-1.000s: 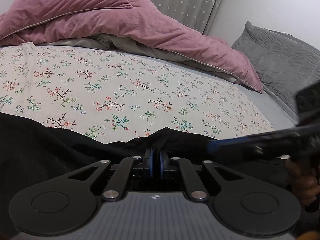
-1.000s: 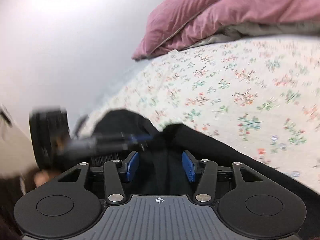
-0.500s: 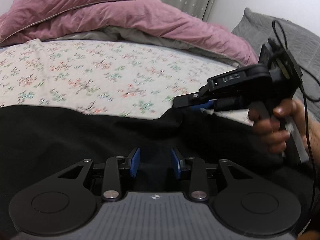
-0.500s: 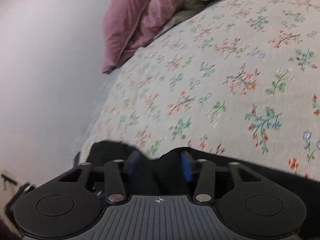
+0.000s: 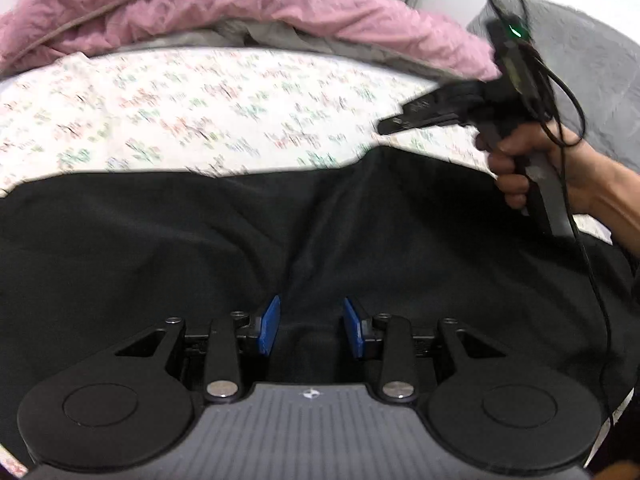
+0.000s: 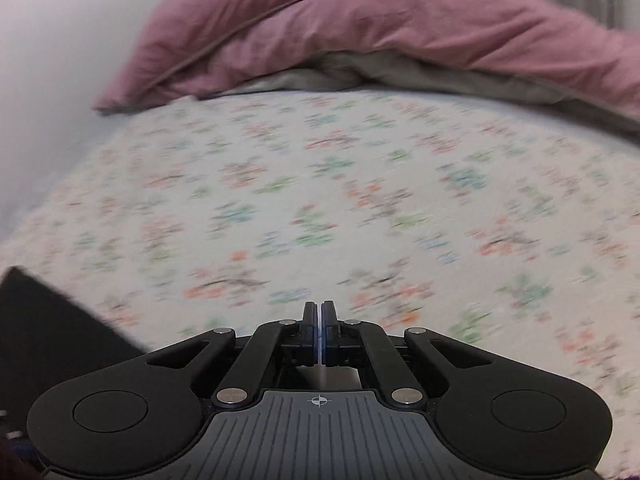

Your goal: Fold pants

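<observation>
The black pants (image 5: 240, 240) lie spread across the floral bed sheet (image 5: 200, 112), filling the lower half of the left wrist view. My left gripper (image 5: 311, 330) is open just above the pants, holding nothing. My right gripper (image 5: 386, 126) shows in the left wrist view at the right, held in a hand above the pants' far edge. In its own view the right gripper (image 6: 319, 320) is shut and empty over the sheet (image 6: 360, 200). A corner of the pants (image 6: 48, 320) shows at the lower left there.
A pink duvet (image 5: 240, 4) with a grey lining is bunched along the far side of the bed, also in the right wrist view (image 6: 380, 28). A grey quilted pillow (image 5: 600, 64) lies at the right. A white wall (image 6: 52, 60) borders the bed's left side.
My left gripper let go of the pants and opened, and now sits above the flat cloth. My right gripper lifted off the pants, swung away over the sheet and shut empty.
</observation>
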A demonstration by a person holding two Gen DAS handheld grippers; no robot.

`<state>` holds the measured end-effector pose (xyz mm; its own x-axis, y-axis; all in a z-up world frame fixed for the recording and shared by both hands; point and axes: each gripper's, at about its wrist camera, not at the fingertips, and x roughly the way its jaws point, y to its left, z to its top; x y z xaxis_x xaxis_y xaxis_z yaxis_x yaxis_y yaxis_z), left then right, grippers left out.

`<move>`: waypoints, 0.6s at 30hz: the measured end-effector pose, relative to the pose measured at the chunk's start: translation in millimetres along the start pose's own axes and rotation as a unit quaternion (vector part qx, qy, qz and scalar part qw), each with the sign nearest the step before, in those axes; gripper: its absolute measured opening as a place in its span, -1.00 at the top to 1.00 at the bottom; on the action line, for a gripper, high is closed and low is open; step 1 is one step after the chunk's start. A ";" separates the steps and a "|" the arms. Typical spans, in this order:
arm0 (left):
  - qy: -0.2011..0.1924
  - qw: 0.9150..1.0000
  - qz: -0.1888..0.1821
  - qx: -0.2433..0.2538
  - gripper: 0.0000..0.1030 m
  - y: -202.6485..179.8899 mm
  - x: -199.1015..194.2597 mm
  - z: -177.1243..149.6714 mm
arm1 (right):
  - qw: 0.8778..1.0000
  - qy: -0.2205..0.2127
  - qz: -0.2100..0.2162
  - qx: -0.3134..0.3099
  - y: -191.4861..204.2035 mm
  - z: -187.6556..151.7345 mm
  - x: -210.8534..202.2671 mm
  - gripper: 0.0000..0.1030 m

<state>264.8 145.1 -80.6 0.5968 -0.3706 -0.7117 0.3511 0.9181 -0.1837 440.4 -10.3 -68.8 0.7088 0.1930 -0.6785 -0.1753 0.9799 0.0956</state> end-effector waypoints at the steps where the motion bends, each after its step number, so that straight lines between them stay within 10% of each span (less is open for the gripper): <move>1: -0.017 1.000 0.010 0.003 0.22 3.6 -4.5 1.0 | 1.000 -0.012 -0.005 0.000 1.0 0.2 -8.2 0.83; 10: -0.069 0.989 0.123 -0.033 0.22 62.8 1.5 18.6 | 0.987 -0.039 0.026 -0.152 78.1 -54.4 -53.9 0.83; 18: -0.054 0.972 0.213 -0.081 0.60 100.0 -5.3 14.2 | 0.988 -0.009 -0.115 -0.102 -5.0 -75.7 -40.2 0.82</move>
<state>307.0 236.9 -85.6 0.7386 0.0436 -0.6727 -0.0572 0.9984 0.0020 361.1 -26.8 -97.1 0.7577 -0.0302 -0.6519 -0.1411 0.9677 -0.2088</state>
